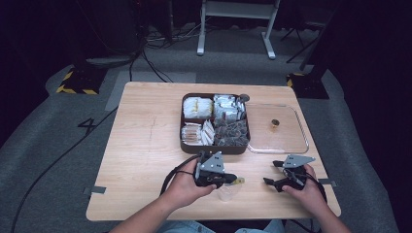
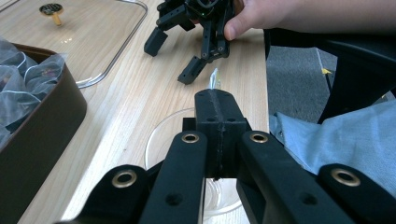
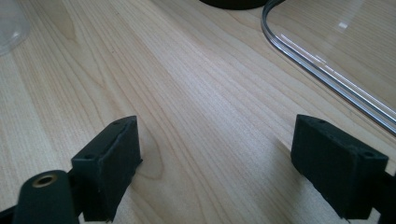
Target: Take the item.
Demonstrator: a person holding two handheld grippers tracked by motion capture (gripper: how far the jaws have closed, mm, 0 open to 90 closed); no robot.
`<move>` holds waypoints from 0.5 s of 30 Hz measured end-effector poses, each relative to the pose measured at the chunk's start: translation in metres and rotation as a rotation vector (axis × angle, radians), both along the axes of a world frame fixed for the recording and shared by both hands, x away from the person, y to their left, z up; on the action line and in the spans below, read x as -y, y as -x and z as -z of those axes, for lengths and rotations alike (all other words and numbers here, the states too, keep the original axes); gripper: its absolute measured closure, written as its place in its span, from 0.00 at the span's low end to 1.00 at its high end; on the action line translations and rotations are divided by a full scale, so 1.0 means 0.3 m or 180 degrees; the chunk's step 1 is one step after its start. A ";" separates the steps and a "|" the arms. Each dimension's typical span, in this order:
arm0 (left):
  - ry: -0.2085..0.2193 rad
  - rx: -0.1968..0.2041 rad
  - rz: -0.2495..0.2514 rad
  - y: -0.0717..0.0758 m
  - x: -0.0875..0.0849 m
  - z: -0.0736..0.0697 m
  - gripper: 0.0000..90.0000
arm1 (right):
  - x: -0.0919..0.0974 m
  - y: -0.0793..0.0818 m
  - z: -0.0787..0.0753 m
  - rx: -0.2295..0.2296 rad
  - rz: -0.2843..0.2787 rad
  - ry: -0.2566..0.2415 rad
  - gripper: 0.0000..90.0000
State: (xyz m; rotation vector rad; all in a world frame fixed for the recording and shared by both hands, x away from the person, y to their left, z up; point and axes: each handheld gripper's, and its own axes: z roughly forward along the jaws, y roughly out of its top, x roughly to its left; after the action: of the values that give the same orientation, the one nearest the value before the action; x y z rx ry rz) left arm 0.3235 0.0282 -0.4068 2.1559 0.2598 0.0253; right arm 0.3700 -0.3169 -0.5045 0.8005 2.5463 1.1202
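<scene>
a: item one, your left gripper (image 1: 232,179)?

b: low over the near edge of the wooden table (image 1: 145,155), jaws pressed together on a small clear packet (image 2: 214,78) whose tip pokes out past the pads. it hangs right above a clear plastic cup (image 2: 161,140) standing on the table.

a: item two, your right gripper (image 1: 274,173)?

b: jaws spread wide, nothing between them but bare wood. it sits near the table's front right, well apart from the left one, just in front of the clear lid (image 1: 279,127).

a: the lid?

b: lying flat on the table, touching the right side of the brown tray (image 1: 214,148), with a small gold knob (image 1: 275,123) on it.

a: tray contents?

b: four compartments: yellowish packets (image 1: 197,107) far left, silver ones (image 1: 228,107) far right, pale sticks (image 1: 197,133) near left, dark mesh sachets (image 1: 231,131) near right.
</scene>
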 end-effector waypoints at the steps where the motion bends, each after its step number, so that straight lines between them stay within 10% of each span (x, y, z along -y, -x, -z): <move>1: -0.0006 -0.0016 0.0014 0.000 0.003 0.003 1.00 | 0.000 0.000 0.000 -0.0001 0.0000 0.0000 0.18; 15: -0.0023 0.0038 -0.0030 -0.004 -0.011 -0.004 0.65 | 0.000 0.000 0.000 -0.0001 0.0001 0.0000 0.18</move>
State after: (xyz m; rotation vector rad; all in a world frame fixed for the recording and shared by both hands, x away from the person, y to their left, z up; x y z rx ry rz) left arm 0.3246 0.0315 -0.4057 2.1611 0.2633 0.0446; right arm 0.3699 -0.3169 -0.5045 0.8010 2.5466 1.1200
